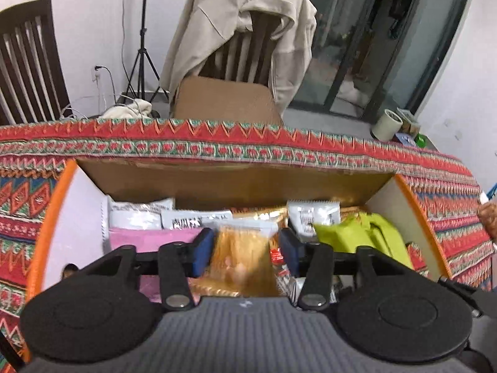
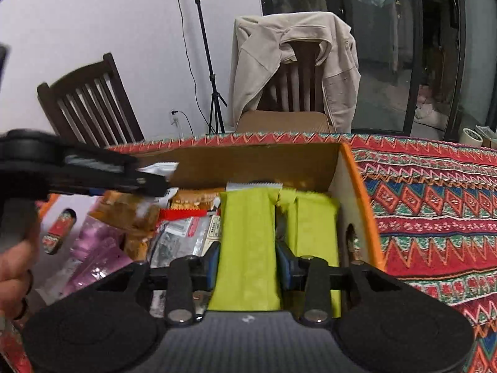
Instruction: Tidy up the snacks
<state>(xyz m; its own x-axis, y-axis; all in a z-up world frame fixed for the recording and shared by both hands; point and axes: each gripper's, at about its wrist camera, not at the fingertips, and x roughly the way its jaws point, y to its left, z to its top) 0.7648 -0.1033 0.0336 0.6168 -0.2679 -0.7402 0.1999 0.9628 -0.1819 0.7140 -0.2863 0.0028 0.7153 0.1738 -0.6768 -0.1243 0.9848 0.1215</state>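
Patterned red tablecloth (image 2: pixel 435 205) on table, orange-rimmed snack box (image 2: pixel 363 192) on it

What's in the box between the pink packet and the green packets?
In the left wrist view, an orange snack bag sits between the pink packet and the green packets, with the left gripper around it.

Box (image 1: pixel 71 205) sits on table (image 1: pixel 435 186), mid-frame in both views — packets inside. Left wrist view: gripper (image 1: pixel 245 253) low centre, packet (image 1: pixel 239 258) between its fingers. Right wrist view: second gripper (image 2: pixel 247 267) low centre, packet (image 2: pixel 248 242) between fingers, near box's right wall. Chair (image 1: pixel 248 49) behind table, upper centre.
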